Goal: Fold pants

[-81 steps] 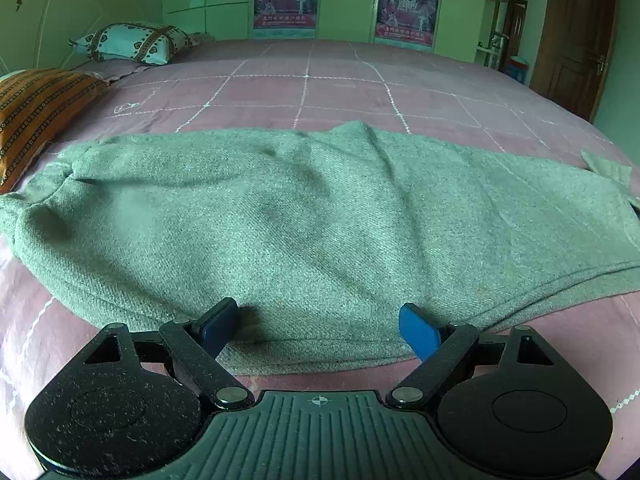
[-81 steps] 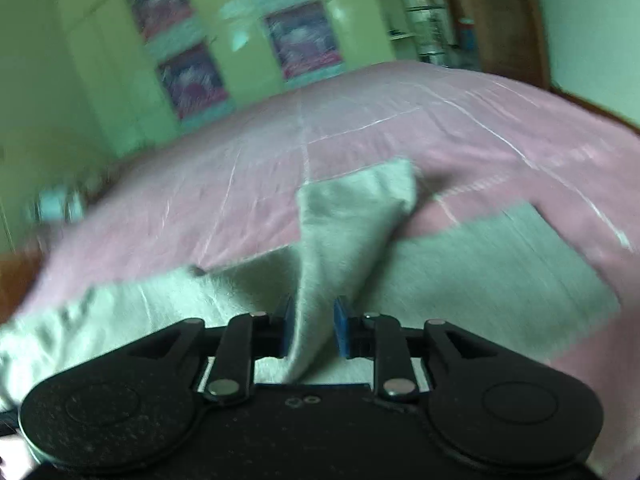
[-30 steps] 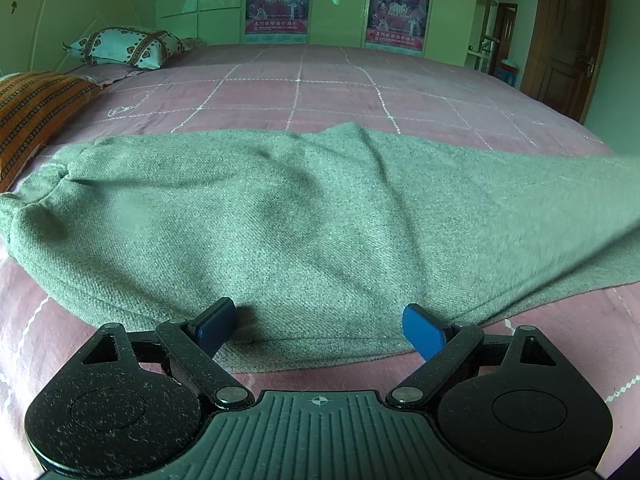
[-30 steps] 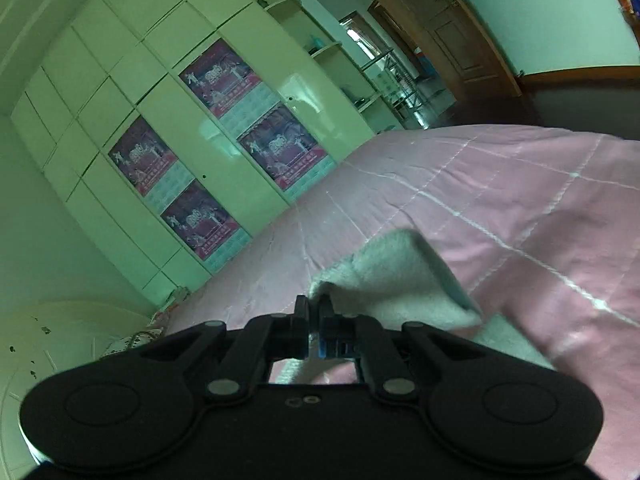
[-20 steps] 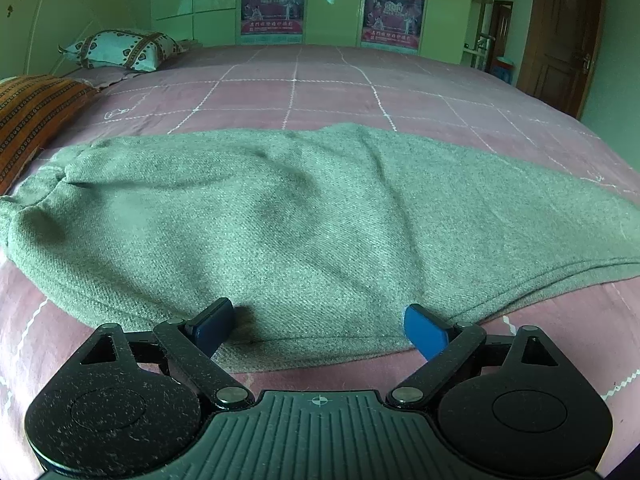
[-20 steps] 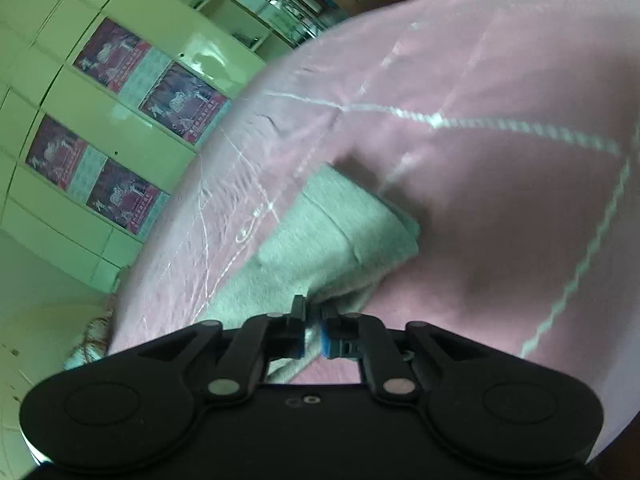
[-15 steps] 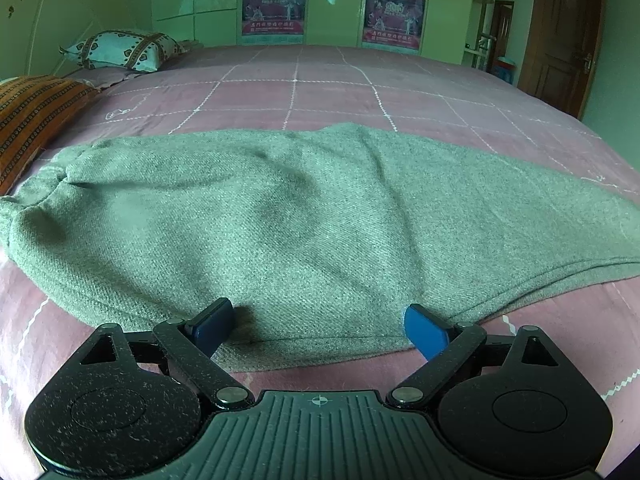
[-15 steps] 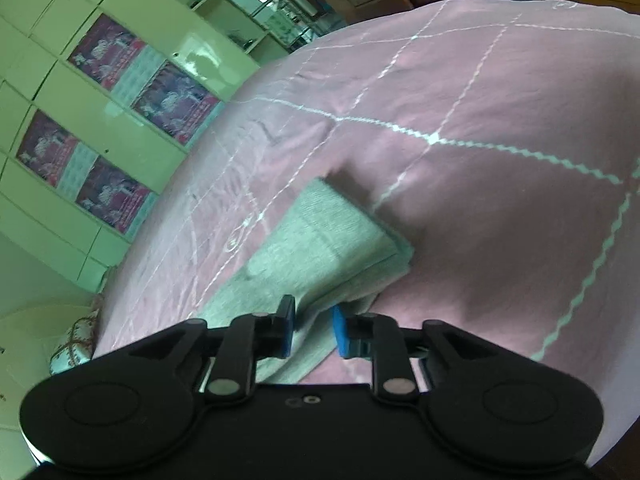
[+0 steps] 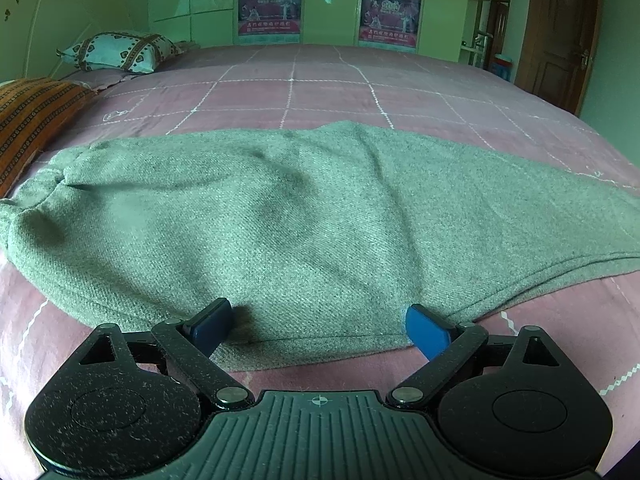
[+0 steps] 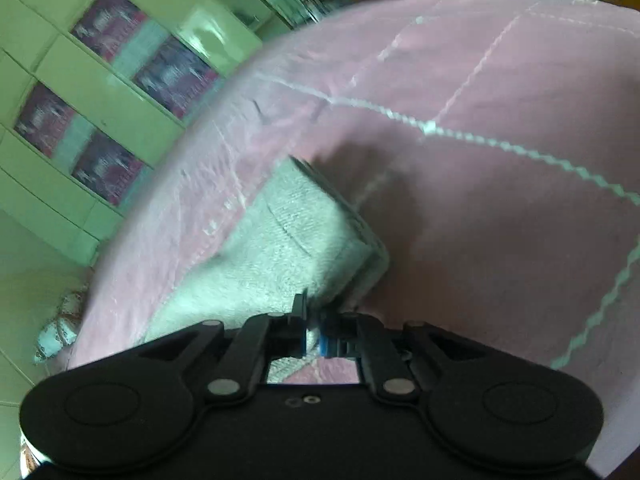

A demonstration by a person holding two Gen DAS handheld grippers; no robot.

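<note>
Grey-green knit pants (image 9: 304, 224) lie flat across the pink bed, folded lengthwise, waist at the left and legs running off to the right. My left gripper (image 9: 318, 326) is open, its blue fingers resting on the near edge of the pants. In the right wrist view the leg cuffs (image 10: 304, 236) lie stacked on the bed. My right gripper (image 10: 314, 330) has its jaws nearly closed at the near edge of the cuffs; whether cloth is between them is blurred.
The pink checked bedspread (image 9: 328, 88) stretches far behind the pants. An orange striped pillow (image 9: 28, 120) and a patterned pillow (image 9: 120, 50) lie at the left. Wardrobe doors with posters (image 9: 392, 12) stand at the back, a brown door (image 9: 560, 36) at the right.
My right gripper carried the upper leg over and laid it on the lower one, opened half a second ago, and now has closed again near the cuffs. The left gripper has stayed put.
</note>
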